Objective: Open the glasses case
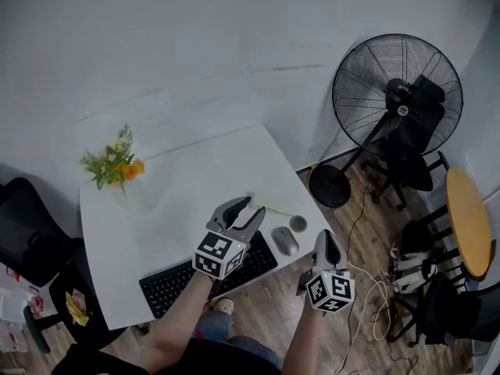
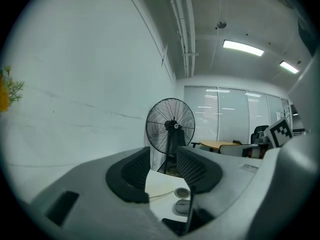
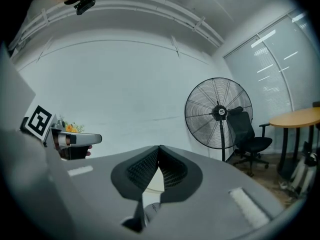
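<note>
No glasses case shows in any view. My left gripper (image 1: 248, 207) hangs over the white table (image 1: 180, 201), above the far end of the black keyboard (image 1: 207, 273). It is open (image 2: 162, 156), with nothing between its ribbed pads (image 2: 132, 171). My right gripper (image 1: 328, 241) is held off the table's front right corner, over the wooden floor. Its jaws are shut (image 3: 159, 147), tips touching, with nothing in them. The left gripper's body (image 3: 75, 140) shows at the left of the right gripper view.
A grey mouse (image 1: 284, 241) and a small round disc (image 1: 298, 223) lie right of the keyboard, with a thin cable (image 1: 273, 208) nearby. Yellow flowers (image 1: 116, 162) stand at the table's far left. A standing fan (image 1: 397, 92), black chair (image 1: 406, 158) and round wooden table (image 1: 467, 221) are to the right.
</note>
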Demonstrator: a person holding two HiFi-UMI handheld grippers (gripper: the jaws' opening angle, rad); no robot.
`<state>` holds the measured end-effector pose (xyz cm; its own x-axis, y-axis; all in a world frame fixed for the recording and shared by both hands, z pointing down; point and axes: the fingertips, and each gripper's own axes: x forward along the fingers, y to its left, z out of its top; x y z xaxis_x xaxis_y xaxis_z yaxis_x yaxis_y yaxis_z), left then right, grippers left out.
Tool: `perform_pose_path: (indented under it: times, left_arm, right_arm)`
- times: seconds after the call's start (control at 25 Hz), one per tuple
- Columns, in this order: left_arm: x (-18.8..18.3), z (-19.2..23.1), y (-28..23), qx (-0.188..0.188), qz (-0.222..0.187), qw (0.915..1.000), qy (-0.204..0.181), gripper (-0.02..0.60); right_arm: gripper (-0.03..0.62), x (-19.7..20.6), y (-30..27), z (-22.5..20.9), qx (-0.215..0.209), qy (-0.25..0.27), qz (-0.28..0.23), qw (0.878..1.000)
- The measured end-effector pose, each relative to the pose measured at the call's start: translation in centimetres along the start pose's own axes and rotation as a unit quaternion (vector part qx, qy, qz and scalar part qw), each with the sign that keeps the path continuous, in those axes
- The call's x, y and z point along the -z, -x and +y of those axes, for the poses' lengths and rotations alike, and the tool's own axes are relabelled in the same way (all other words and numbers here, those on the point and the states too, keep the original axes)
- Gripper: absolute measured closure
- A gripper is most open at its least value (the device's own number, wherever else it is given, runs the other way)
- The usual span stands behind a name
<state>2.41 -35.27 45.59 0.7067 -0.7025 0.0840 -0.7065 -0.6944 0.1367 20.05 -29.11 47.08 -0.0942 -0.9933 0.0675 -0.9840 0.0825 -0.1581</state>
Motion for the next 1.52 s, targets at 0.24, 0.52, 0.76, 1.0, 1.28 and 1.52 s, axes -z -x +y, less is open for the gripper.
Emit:
perform_pose_path:
  times: [0.24, 0.52, 0.76, 1.0, 1.28, 1.52]
  left_arm:
    - [0.7, -0.4, -2.2, 0.000, 0.011, 0.9999, 0.002, 0.426]
    - [1.2, -1.1, -5.0, -0.012, 0.022, 0.9997, -0.005, 0.426]
    - [3.6, -1.9, -8.3, 0.000, 0.073, 0.9941, -0.080, 0.426]
    - [7.9, -3.1, -11.4, 0.043, 0.159, 0.9696, -0.181, 0.426]
    - [13.6, -3.1, -14.1, 0.080, 0.267, 0.9119, -0.301, 0.426]
    - [18.0, -3.1, -15.8, 0.105, 0.329, 0.8259, -0.445, 0.422]
  right_arm:
    - [0.582, -0.2, -0.4, -2.2, 0.006, -0.005, 0.002, 1.000]
    - [0.580, -0.6, -2.3, -4.3, -0.016, -0.005, 0.013, 1.000]
    - [0.580, -0.1, -3.3, -5.3, -0.029, -0.005, 0.024, 0.999]
    - [0.582, 0.7, -3.7, -5.9, -0.033, 0.000, 0.036, 0.999]
    - [0.582, 1.1, -3.9, -7.3, -0.033, -0.002, 0.044, 0.998]
    - [0.582, 1.6, -4.5, -7.7, -0.037, -0.001, 0.051, 0.998]
